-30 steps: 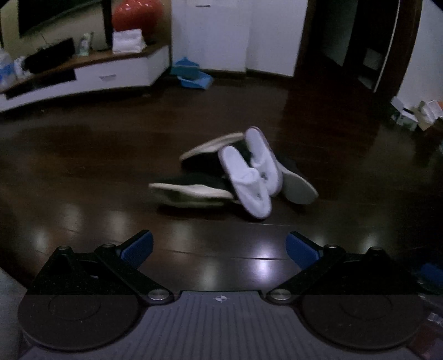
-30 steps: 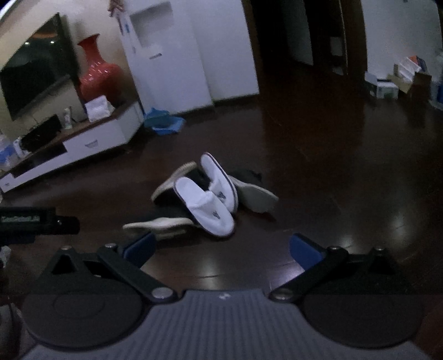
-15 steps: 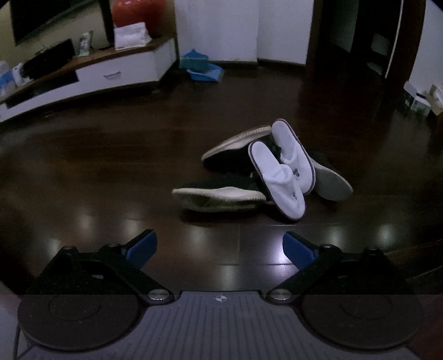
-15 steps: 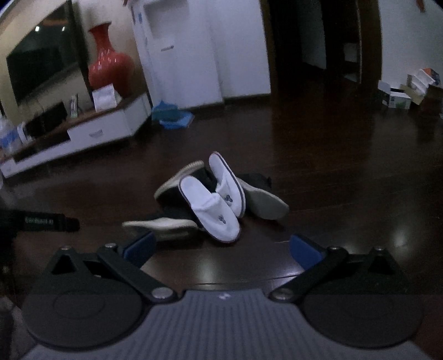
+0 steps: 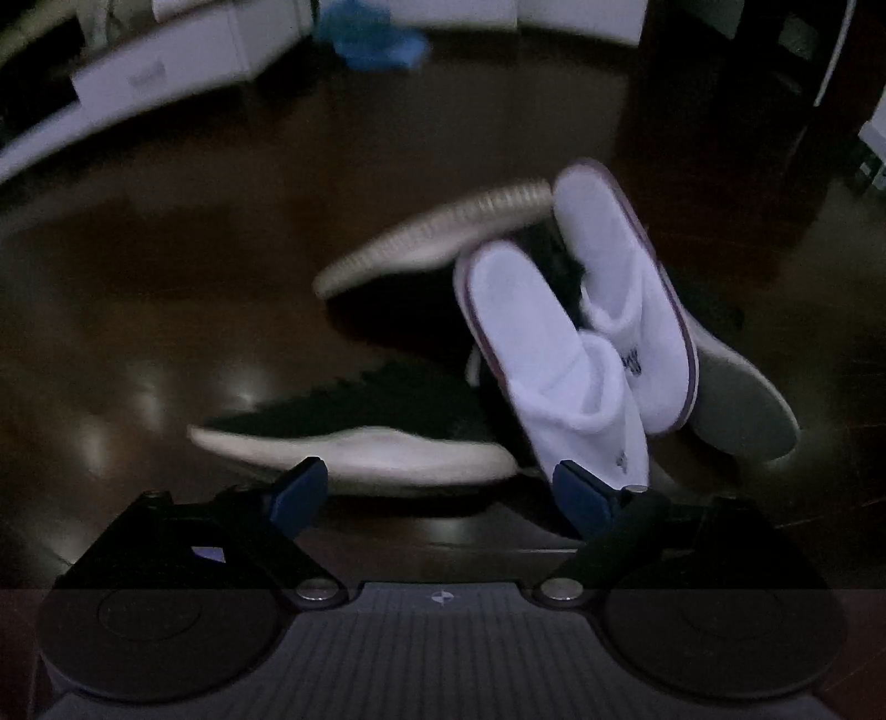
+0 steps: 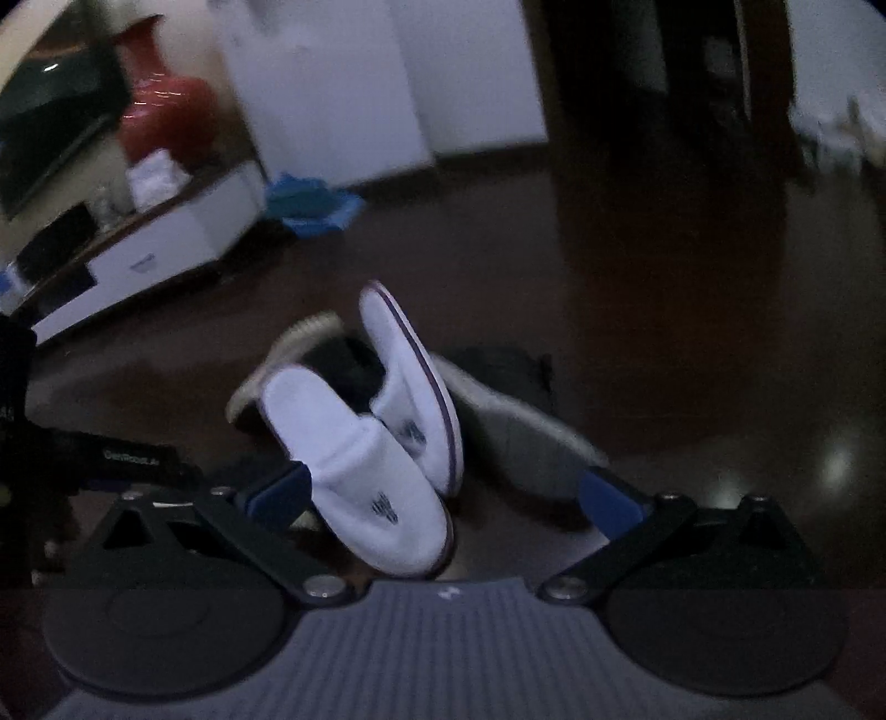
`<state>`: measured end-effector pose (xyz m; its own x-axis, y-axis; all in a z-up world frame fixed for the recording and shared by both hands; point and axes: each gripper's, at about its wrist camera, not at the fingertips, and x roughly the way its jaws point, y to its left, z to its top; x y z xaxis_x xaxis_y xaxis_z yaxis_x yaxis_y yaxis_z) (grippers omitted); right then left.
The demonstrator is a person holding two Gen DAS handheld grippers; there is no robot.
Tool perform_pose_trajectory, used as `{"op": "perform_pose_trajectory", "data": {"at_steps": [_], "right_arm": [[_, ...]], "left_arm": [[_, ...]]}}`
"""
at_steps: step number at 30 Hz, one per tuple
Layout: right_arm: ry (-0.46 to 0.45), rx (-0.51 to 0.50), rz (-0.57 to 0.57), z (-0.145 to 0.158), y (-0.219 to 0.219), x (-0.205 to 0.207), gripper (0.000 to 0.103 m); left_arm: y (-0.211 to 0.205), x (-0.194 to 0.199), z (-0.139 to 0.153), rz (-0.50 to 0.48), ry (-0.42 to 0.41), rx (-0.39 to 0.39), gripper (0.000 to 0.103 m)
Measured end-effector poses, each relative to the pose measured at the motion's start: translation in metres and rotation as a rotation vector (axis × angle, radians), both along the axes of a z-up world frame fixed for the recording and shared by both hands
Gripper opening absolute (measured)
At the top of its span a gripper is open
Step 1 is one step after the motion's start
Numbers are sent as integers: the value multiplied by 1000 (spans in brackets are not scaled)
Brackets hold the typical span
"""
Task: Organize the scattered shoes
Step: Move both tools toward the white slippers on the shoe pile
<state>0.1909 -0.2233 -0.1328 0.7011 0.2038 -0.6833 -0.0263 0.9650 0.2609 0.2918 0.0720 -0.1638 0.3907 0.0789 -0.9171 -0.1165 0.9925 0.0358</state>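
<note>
A heap of shoes lies on the dark wooden floor. Two white slippers (image 5: 559,365) (image 6: 354,459) rest on top, side by side, toes toward me. A black sneaker with a pale sole (image 5: 354,437) lies on its side nearest the left gripper. A second one (image 5: 437,232) is tipped behind it, and a grey sole (image 5: 742,399) (image 6: 515,432) sticks out at the right. My left gripper (image 5: 440,490) is open just in front of the near sneaker. My right gripper (image 6: 443,501) is open, with the near slipper's toe between its fingers.
A low white TV cabinet (image 6: 149,260) with a red vase (image 6: 160,116) runs along the left wall. Blue items (image 5: 376,41) (image 6: 310,205) lie on the floor by a white cabinet (image 6: 326,88). The left gripper's body (image 6: 111,454) shows at the right view's left edge.
Both grippers have moved down and forward toward the shoe heap, which now fills far more of each view. The jaws stay open and the shoes have not shifted.
</note>
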Motion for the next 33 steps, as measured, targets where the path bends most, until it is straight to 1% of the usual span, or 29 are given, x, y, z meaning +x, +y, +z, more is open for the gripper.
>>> {"op": "perform_pose_trajectory", "data": {"at_steps": [2, 3, 6, 9, 12, 13, 15, 16, 18, 20, 22, 24, 25, 26, 27, 28, 29, 31, 33], "right_arm": [[30, -4, 6, -9, 0, 4, 103], [44, -16, 16, -16, -2, 6, 103], [54, -15, 11, -23, -6, 4, 103], [60, -18, 13, -30, -6, -1, 103], [63, -14, 30, -29, -7, -9, 103], [64, -11, 36, -30, -7, -10, 103], [65, -7, 45, -32, -8, -11, 103], [64, -7, 49, -34, -9, -10, 103], [63, -11, 51, -36, -11, -12, 103], [69, -6, 48, -40, -14, -13, 103], [83, -4, 40, -46, -17, -13, 103], [93, -6, 31, -51, -21, -12, 103], [103, -7, 22, -55, -24, -13, 103], [112, -8, 13, -57, -26, -13, 103], [119, -6, 7, -59, -28, -14, 103], [125, -5, 0, -60, -30, -14, 103], [132, -1, -9, -62, -32, -15, 103], [141, 6, -23, -63, -36, -19, 103], [147, 12, -34, -63, -39, -23, 103]], "left_arm": [[-3, 13, -10, 22, 24, -15, 92], [-4, 20, -15, 34, 36, -24, 89], [-6, 38, -25, 96, 73, -87, 82], [-10, 56, -35, 128, 107, -129, 79], [-15, 70, -46, 172, 142, -183, 77], [-16, 77, -53, 209, 159, -216, 76], [-17, 85, -61, 249, 176, -245, 73], [-16, 90, -68, 286, 191, -266, 72], [-15, 94, -74, 317, 201, -274, 68], [-17, 99, -84, 344, 218, -265, 66], [-20, 103, -91, 353, 227, -275, 63], [-22, 105, -96, 357, 234, -280, 57], [-26, 105, -100, 355, 240, -274, 56], [-30, 104, -104, 350, 248, -264, 52], [-32, 104, -106, 346, 254, -256, 41], [-33, 102, -109, 347, 264, -247, 34], [-34, 100, -112, 348, 274, -239, 20], [-35, 95, -114, 351, 280, -225, 15], [-36, 91, -113, 342, 275, -218, 13]]}}
